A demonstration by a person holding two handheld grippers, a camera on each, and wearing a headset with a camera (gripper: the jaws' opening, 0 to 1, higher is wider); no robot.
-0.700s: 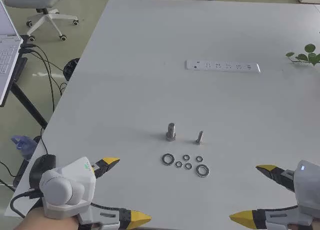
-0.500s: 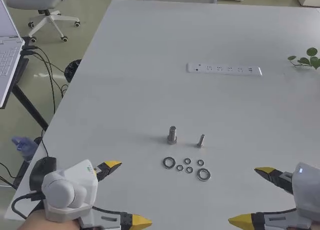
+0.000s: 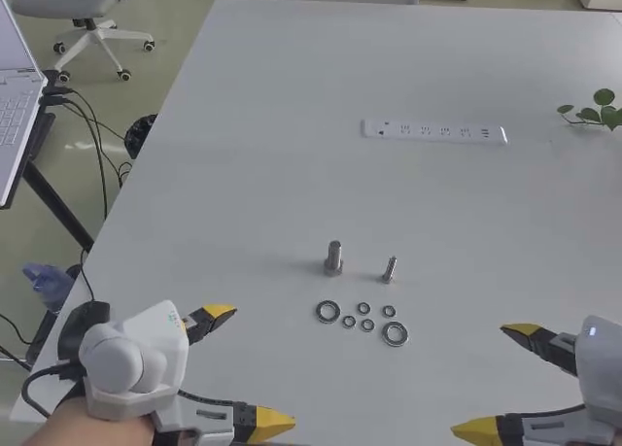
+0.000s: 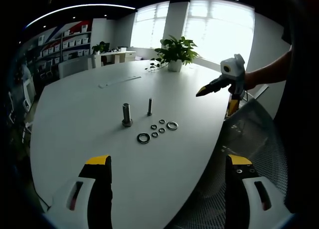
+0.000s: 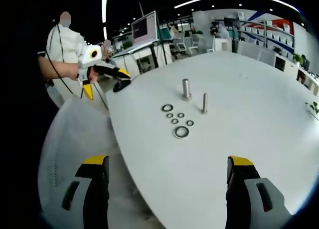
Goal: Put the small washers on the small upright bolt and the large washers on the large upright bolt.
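the large bolt (image 3: pixel 333 257) stood upright mid-worktop (image 3: pixel 292 125), with the small bolt (image 3: pixel 390 268) upright just at its 3 o'clock, not touching it. near their 6 o'clock two large washers (image 3: pixel 328 312) lay flat at either end of a loose cluster, four small washers (image 3: pixel 362 308) between them, none on a bolt. the left hand-held gripper (image 3: pixel 248 368) hung by the near edge at 7 o'clock of the cluster, jaws wide apart and empty. the right hand-held gripper (image 3: pixel 496 380) hung at 5 o'clock, jaws likewise apart, holding nothing. a power strip (image 3: pixel 434 130) lay well off at 12 o'clock.
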